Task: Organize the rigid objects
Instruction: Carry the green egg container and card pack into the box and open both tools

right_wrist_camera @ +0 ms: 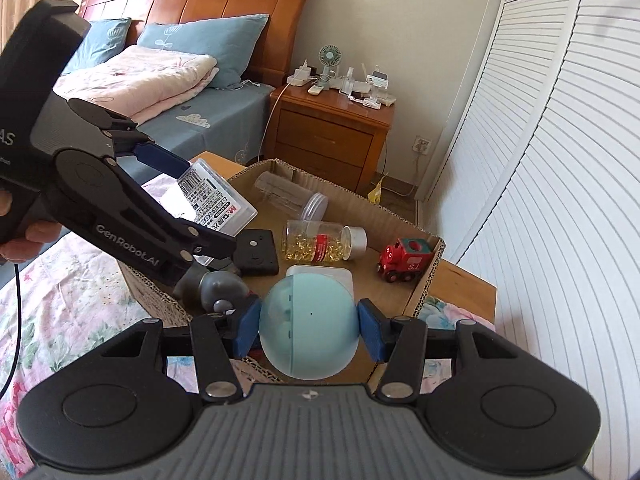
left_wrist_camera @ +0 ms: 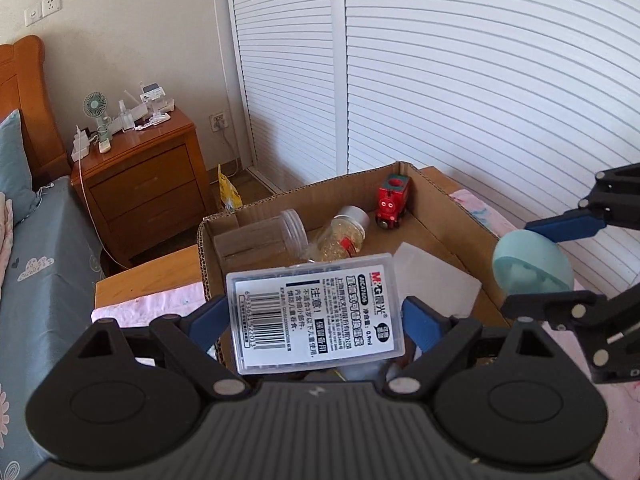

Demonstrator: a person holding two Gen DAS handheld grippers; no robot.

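A case (left_wrist_camera: 316,312) is gripped by the left tongs (left_wrist_camera: 316,320), a ball (right_wrist_camera: 308,328) by the right tongs (right_wrist_camera: 308,330), above a part-filled box (right_wrist_camera: 430,276); both are judged yet to be placed

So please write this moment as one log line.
left tongs: hold plastic case | right tongs: hold blue ball | both above cardboard box

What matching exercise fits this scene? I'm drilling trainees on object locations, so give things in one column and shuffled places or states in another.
Things:
1. clear labelled case
2. pale blue ball
3. red toy train
4. capsule bottle

Places or states:
A. standing in the cardboard box
B. gripped by the right tool
C. lying on its side in the box
D. gripped by the left tool

Pairs: 1-D, 2-B, 3-A, 4-C
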